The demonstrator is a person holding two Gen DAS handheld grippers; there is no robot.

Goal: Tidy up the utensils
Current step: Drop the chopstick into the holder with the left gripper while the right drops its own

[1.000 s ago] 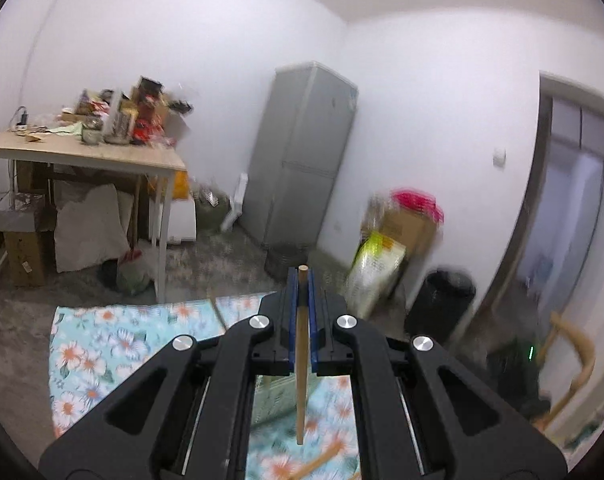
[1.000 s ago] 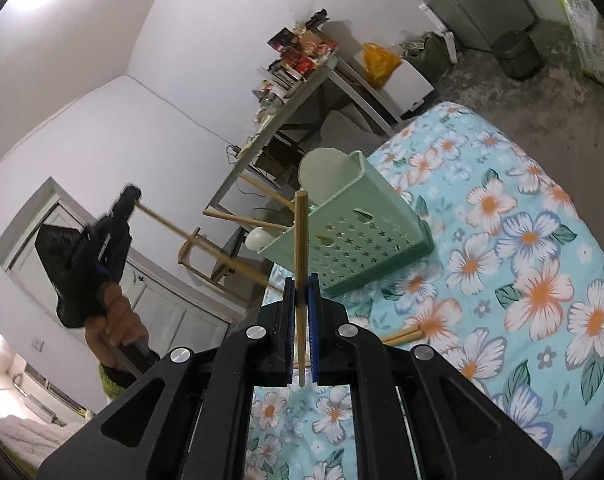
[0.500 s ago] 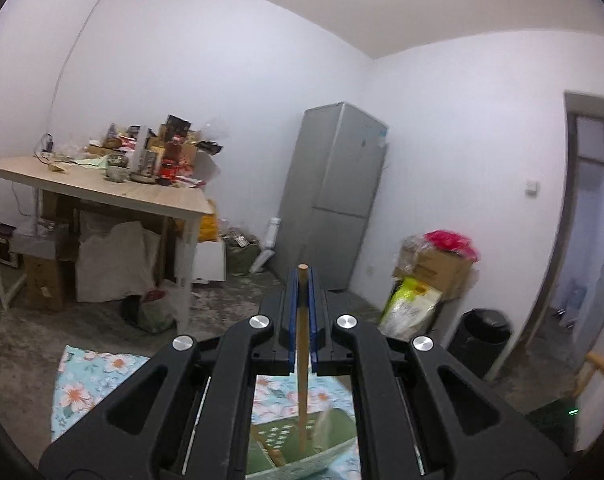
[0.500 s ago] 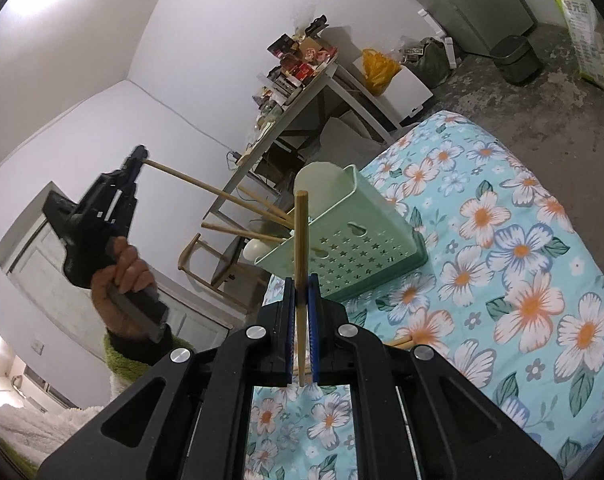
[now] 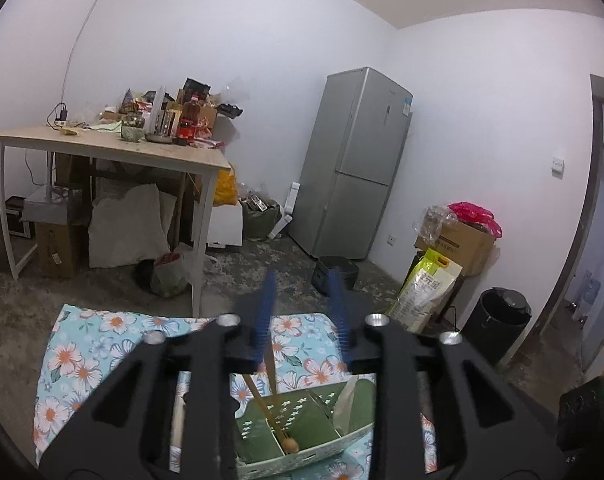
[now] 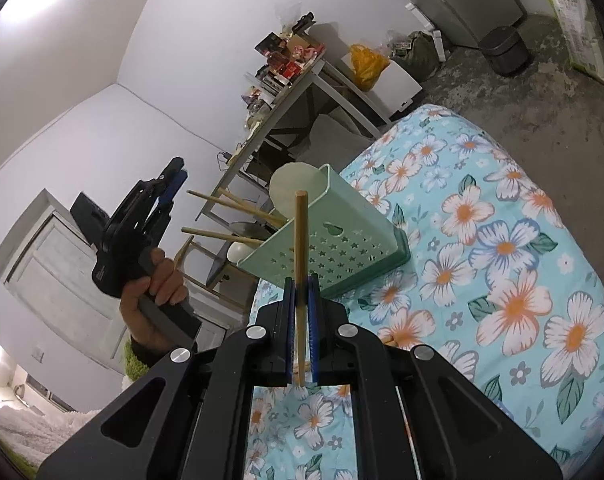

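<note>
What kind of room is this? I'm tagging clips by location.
Probably a lived-in home room, part kitchen, part storage. A tall grey fridge stands by the wall, a wooden table is crowded with bottles and packets, and a flowered cloth covers the work surface.

Two wrist cameras, both close over the flowered bedspread

Left view faces the grey fridge (image 5: 353, 164), looking down into the pale green perforated plastic basket (image 5: 302, 428); right view sees that basket (image 6: 333, 252) from its side.
</note>
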